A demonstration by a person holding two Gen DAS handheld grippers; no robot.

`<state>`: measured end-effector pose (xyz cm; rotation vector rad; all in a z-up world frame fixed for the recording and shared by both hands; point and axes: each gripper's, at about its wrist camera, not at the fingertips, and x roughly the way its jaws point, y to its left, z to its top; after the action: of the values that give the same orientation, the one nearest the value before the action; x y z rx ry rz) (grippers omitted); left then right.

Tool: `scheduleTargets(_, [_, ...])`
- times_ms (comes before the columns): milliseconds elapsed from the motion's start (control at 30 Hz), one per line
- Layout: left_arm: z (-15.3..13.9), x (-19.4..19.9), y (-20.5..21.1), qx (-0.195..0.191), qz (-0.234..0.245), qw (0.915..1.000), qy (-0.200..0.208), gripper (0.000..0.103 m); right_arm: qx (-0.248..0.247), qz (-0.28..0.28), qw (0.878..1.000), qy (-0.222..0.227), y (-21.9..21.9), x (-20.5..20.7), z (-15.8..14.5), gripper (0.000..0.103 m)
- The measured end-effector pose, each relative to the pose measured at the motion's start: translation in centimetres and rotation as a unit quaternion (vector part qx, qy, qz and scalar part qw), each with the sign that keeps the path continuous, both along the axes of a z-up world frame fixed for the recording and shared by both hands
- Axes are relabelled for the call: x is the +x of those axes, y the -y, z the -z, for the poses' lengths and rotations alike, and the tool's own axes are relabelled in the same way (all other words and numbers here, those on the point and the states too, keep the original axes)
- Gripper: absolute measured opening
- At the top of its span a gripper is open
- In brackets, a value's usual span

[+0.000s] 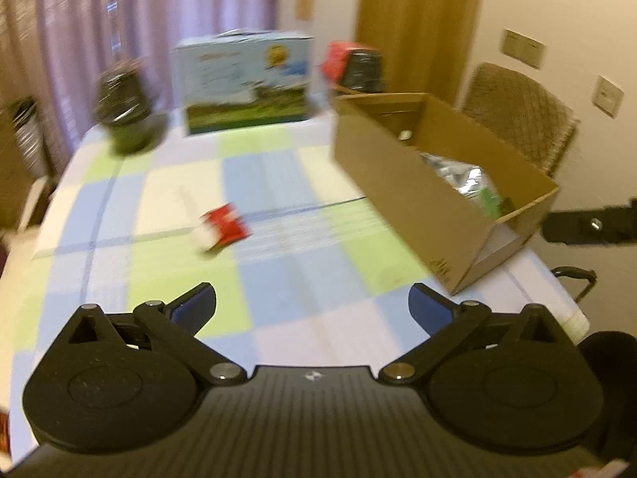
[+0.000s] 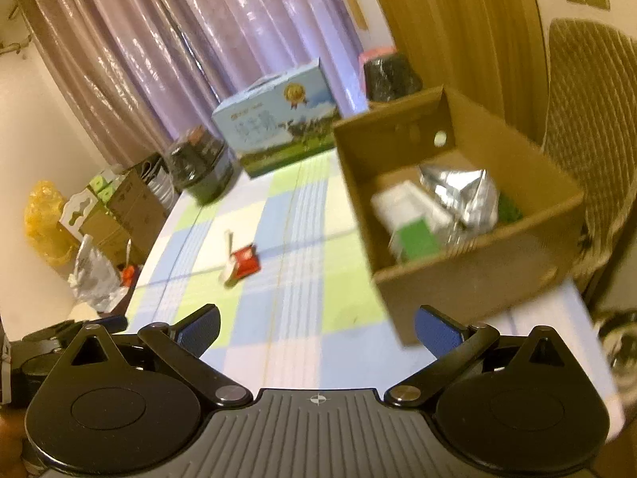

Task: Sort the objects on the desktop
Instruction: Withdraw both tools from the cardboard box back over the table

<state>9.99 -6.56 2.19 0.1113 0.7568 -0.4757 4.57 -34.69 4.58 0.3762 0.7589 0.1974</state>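
Now hovering above the checked tablecloth (image 1: 278, 183), left gripper (image 1: 312, 304) and right gripper (image 2: 317, 324) spread wide, empty; red-and-white packet (image 1: 223, 227) lying left of the cardboard box (image 1: 402, 195).

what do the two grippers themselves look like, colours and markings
Both look alike: the left gripper and right gripper have black linkage arms with silver pivot pins, round black discs at each side, blue fingertip pads, and a ribbed dark body bearing a small white crosshair mark.

Motion blur smears both my views. The red-and-white object (image 1: 221, 229) mid-tabletop is too soft for me to identify. Inside the cardboard box (image 2: 469, 279), its near wall hides the lower parts of the silver bag (image 2: 462, 195) and green-and-white carton (image 2: 414, 235).
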Motion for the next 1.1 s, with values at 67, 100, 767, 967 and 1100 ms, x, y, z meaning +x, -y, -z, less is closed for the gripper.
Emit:
scheduleTargets(67, [0.1,-0.7,-2.2,-0.002,-0.027,0.9996,-0.005,0.101,0.001,-0.006,1.0,-0.005,-1.0,-0.8,0.3,0.101])
scheduleTargets(100, [0.1,-1.0,-3.0,-0.002,-0.037,0.9993,-0.006,0.101,-0.001,-0.011,1.0,-0.006,-1.3,-1.1,0.4,0.101])
scheduleTargets(767, [-0.3,-4.9,-9.6,0.0,-0.114,0.9935,-0.005,0.101,-0.022,-0.074,0.997,-0.014,-8.0,-2.4,1.3,0.101])
scheduleTargets(967, [0.2,-3.6,-10.2,-0.006,-0.127,0.9917,-0.013,0.101,-0.034,-0.09,0.995,-0.01,-9.3,-1.2,1.8,0.101])
scheduleTargets(1100, [0.3,-1.9,-10.2,-0.009,-0.135,0.9907,-0.011,0.101,-0.05,-0.101,0.994,0.002,-10.8,0.4,2.3,0.101])
